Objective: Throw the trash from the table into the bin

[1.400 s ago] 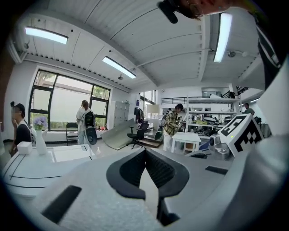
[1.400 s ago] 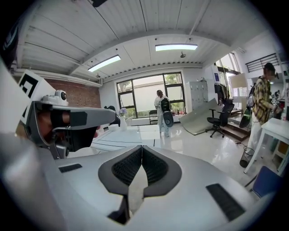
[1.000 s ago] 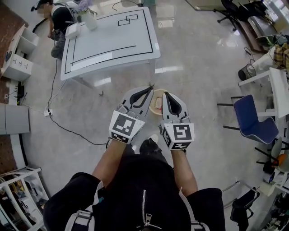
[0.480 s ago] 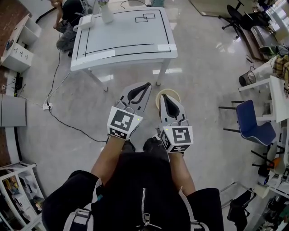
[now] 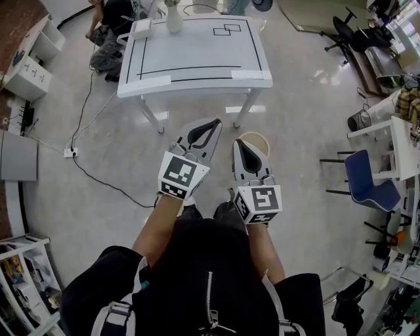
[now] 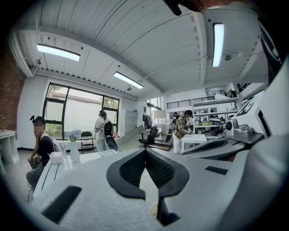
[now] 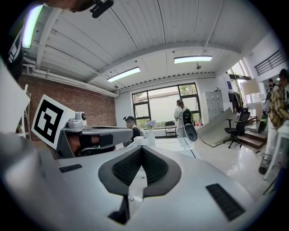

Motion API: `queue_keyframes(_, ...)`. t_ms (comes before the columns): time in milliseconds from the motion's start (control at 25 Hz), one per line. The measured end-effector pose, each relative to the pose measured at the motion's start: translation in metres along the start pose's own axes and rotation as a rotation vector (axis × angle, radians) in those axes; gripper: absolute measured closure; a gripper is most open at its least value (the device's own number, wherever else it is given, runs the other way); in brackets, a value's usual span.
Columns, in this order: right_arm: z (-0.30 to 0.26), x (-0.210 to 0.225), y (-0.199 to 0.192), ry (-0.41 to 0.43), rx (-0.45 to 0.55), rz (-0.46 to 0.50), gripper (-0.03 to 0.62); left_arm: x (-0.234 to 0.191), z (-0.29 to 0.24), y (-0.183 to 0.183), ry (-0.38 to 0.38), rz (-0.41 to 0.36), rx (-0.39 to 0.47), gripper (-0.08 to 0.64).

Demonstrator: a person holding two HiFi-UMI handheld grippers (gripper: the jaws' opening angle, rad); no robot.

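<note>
The white table (image 5: 197, 56) with black tape lines stands ahead, bearing a vase (image 5: 173, 16) and a white box (image 5: 142, 27); I see no loose trash on it. A round beige bin (image 5: 257, 138) sits on the floor by the table's near right leg, partly hidden behind my right gripper (image 5: 240, 142). My left gripper (image 5: 214, 123) is beside it. Both are held level over the floor, short of the table, jaws shut and empty. In the left gripper view my gripper (image 6: 145, 150) faces the table (image 6: 56, 173). The right gripper (image 7: 142, 148) faces the table (image 7: 178, 145) too.
A person (image 5: 115, 26) crouches at the table's far left corner. A cable (image 5: 98, 180) runs over the floor on the left. A blue chair (image 5: 371, 180) and a white desk (image 5: 403, 131) stand at the right. Shelves (image 5: 29, 56) line the left wall.
The table has come nearer in the head view. The bin has slid from between the grippers to the right of the right one. Both grippers stay shut.
</note>
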State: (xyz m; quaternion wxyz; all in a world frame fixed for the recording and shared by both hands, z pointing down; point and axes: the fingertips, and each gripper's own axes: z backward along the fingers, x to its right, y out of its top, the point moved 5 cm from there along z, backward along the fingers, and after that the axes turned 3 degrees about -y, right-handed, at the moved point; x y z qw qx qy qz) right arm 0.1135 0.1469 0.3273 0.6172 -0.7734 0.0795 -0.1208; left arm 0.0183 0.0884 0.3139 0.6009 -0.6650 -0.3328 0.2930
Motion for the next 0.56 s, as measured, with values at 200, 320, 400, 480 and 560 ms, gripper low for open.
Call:
queue_keyframes(200, 0.001, -0.021, -0.001, 0.0, -0.003, 0.014, 0.584, -0.01, 0.018, -0.001, 0.0, -0.005, 0.009, 0.552)
queue_keyframes(320, 0.002, -0.032, 0.0, 0.0, 0.0, 0.026, 0.584, -0.014, 0.027, 0.0, -0.005, -0.003, 0.017, 0.552)
queue_keyframes(400, 0.003, -0.037, 0.002, 0.001, 0.0, 0.034, 0.584, -0.016, 0.031, 0.001, -0.008, -0.002, 0.022, 0.552)
queue_keyframes(480, 0.004, -0.042, 0.002, -0.001, 0.0, 0.038, 0.584, -0.017, 0.035, 0.002, -0.01, -0.002, 0.025, 0.552)
queue_keyframes(560, 0.005, -0.046, 0.003, -0.004, 0.0, 0.042, 0.584, -0.018, 0.038, 0.002, -0.012, -0.002, 0.026, 0.552)
